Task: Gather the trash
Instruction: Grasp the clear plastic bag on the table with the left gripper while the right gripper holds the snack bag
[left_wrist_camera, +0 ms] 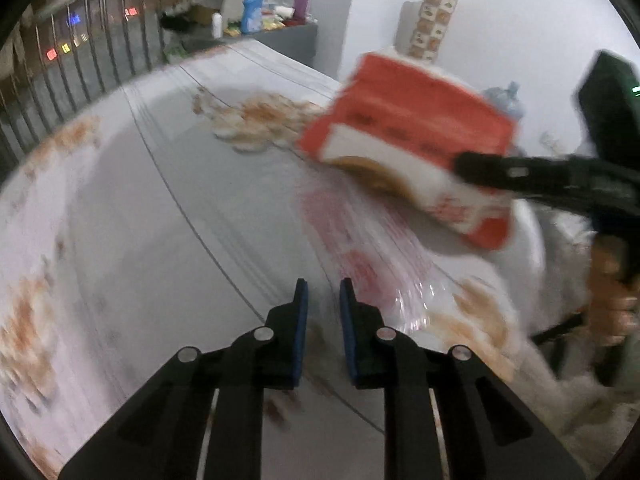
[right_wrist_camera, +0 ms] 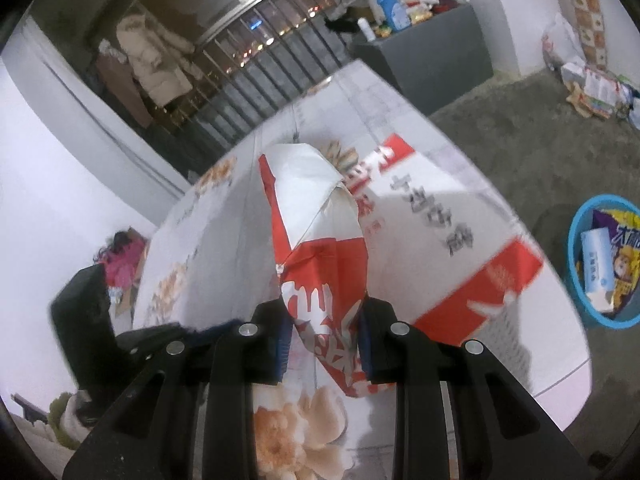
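Observation:
My right gripper (right_wrist_camera: 324, 320) is shut on a crumpled red and white paper package (right_wrist_camera: 316, 248) and holds it above the table. The left wrist view shows that package (left_wrist_camera: 408, 128) at the right, raised over the floral tablecloth (left_wrist_camera: 160, 200), with the right gripper (left_wrist_camera: 460, 168) pinching its edge. My left gripper (left_wrist_camera: 323, 292) hovers low over the cloth, its blue pads a narrow gap apart with nothing between them. A flat red and white printed plastic bag (right_wrist_camera: 460, 248) lies on the table. A blue basin (right_wrist_camera: 573, 248) with wrappers in it stands on the floor to the right.
A hand (left_wrist_camera: 612, 304) holds the right gripper's handle. Behind the table stand a metal railing (right_wrist_camera: 256, 68) and a grey cabinet (right_wrist_camera: 432, 64) with bottles on top. Loose packaging (right_wrist_camera: 592, 88) is piled on the floor by the far wall.

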A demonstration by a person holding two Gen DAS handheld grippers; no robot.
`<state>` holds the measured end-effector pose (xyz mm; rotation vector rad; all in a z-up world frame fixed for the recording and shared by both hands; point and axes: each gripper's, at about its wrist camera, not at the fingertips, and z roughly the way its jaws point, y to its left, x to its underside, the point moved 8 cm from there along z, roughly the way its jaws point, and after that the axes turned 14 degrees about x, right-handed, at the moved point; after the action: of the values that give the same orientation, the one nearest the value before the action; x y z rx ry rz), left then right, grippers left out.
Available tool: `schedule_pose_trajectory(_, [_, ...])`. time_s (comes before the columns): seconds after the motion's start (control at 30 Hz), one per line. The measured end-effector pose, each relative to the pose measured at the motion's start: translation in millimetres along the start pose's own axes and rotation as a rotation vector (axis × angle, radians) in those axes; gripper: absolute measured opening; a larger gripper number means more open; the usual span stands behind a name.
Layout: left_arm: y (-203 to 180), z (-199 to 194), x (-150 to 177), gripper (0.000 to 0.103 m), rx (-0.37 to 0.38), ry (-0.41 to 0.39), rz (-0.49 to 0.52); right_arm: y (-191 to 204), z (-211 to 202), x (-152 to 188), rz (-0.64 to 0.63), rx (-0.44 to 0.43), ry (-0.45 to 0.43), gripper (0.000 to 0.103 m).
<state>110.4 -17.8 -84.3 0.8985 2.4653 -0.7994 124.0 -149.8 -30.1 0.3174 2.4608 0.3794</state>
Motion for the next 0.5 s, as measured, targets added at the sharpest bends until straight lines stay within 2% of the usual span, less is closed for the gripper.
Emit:
schedule_pose_trajectory(0.1, [0.1,-11.1,5.9,0.016,0.101,-0.029,-0.144,3.3,5.1,8.8,-0.017,-0.005,0.027,0.025])
schedule_pose_trajectory(0.17, [8.4,-18.3,4.4,0.016,0.130,-0.056,-0.223,2.9,9.6,13.1,-0.015,-0.014,0.048,0.025])
schedule_pose_trajectory(0.27, [18.0,-13.1,8.2,0.021,0.214,-0.032,-0.352,2.8,12.0,16.4,-0.006,-0.028,0.064,0.025])
schedule_pose_trajectory(0.4, [25.1,-3.9,10.1,0.021,0.374,-0.038,-0.532,1.6,11.4,16.3,-0.005,-0.033,0.067,0.025])
schedule_pose_trajectory(0.5, [27.1,-2.8,8.5,0.021,0.481,-0.070,-0.603,0.0,11.6,16.3,-0.002,-0.041,0.073,0.025])
